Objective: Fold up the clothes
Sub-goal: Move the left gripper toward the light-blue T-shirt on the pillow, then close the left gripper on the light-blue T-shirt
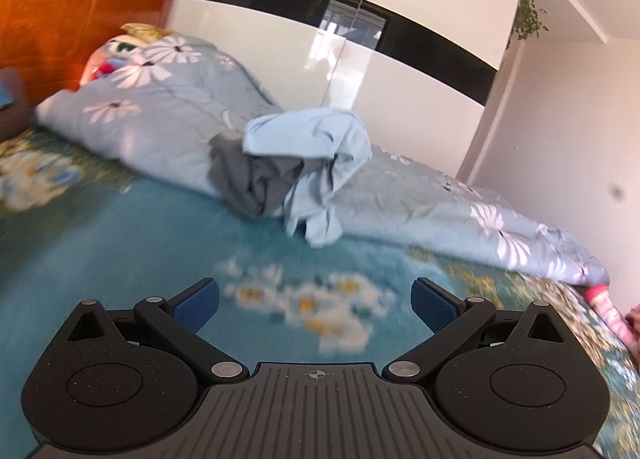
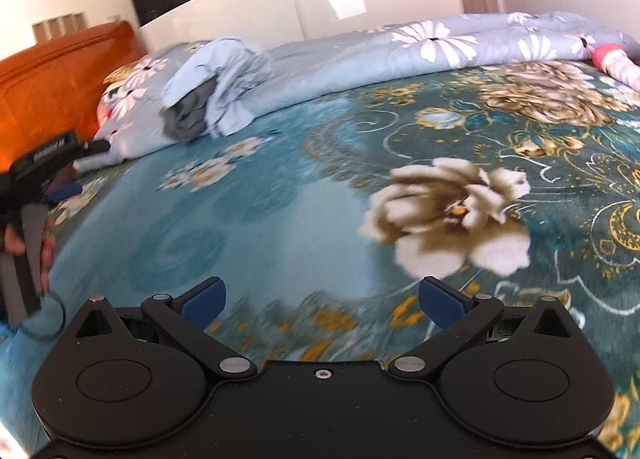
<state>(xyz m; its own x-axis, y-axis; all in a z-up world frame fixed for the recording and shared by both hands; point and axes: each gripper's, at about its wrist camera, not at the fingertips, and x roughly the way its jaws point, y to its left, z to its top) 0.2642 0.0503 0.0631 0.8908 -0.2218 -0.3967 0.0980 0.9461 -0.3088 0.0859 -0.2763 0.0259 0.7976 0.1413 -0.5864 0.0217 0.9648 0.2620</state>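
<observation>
A crumpled light-blue garment (image 1: 308, 143) lies heaped over a grey garment (image 1: 256, 179) against the rolled quilt on the bed. The same pile shows in the right wrist view, light-blue garment (image 2: 224, 75) over grey garment (image 2: 188, 117), far to the left. My left gripper (image 1: 316, 305) is open above the teal floral bedspread (image 1: 140, 239), well short of the pile, nothing between its blue pads (image 1: 196, 305). My right gripper (image 2: 322, 303) is also open and empty over the bedspread (image 2: 300, 227). The left gripper's body and the hand on it (image 2: 30, 219) show at the left edge.
A pale blue quilt with white flowers (image 1: 440, 203) runs along the far side of the bed. An orange headboard (image 1: 72, 7) stands at the left. A white and black wardrobe (image 1: 400, 71) is behind the bed. A pink item (image 2: 616, 63) lies at the right.
</observation>
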